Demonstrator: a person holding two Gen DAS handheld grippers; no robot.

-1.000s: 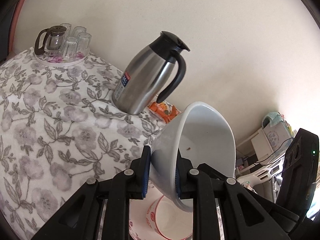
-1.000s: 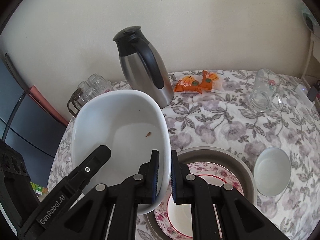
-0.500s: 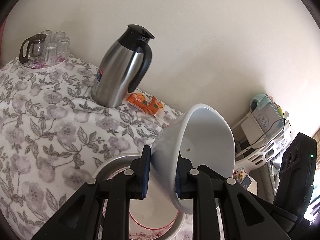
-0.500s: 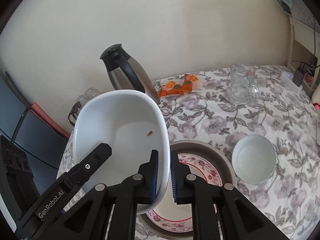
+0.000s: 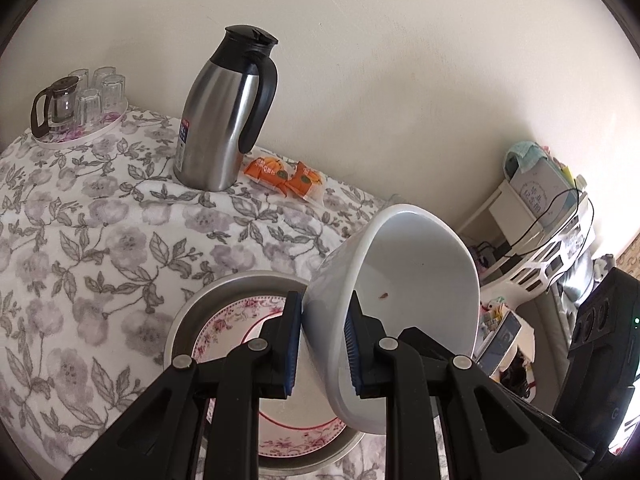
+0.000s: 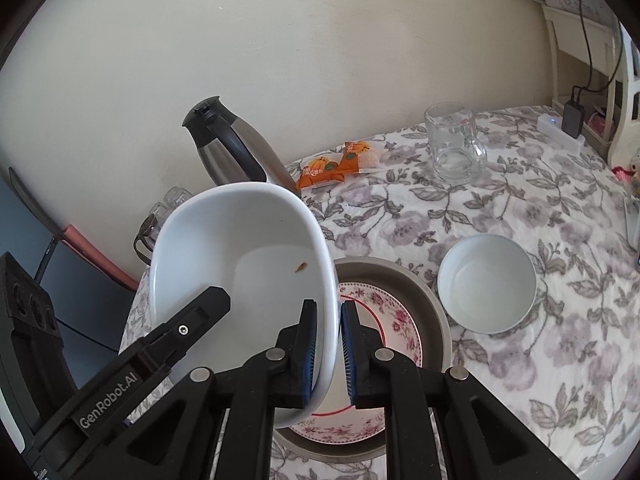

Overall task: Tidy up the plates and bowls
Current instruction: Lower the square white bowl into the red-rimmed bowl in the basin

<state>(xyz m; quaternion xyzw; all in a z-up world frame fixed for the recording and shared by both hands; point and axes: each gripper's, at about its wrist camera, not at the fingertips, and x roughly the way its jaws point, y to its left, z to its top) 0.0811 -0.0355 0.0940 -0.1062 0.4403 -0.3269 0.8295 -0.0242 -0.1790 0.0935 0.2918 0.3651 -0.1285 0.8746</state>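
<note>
Left gripper pinching 1 wall of a large white oval ceramic bowl, blue pads on either side of the rim. Right gripper astride the opposite wall of the same bowl, jaws just easing apart, rim still between the pads, a sliver of gap at the outer pad. Bowl held tilted, lifted above a floral pink-rimmed plate, a small brown speck on its inner wall. Floral plate lying inside a wide grey round pan, directly beneath the held bowl. Small white round bowl just beside the pan, not touching it. Beyond the pan, near the wall, a steel thermal jug with black handle and lid; 2 orange snack packets just beside the jug. Clear glass mug further from the pan, past the packets. Round tray of upturned glasses and a small glass teapot well apart from the pan, at the corner of the grey-flowered tablecloth.
</note>
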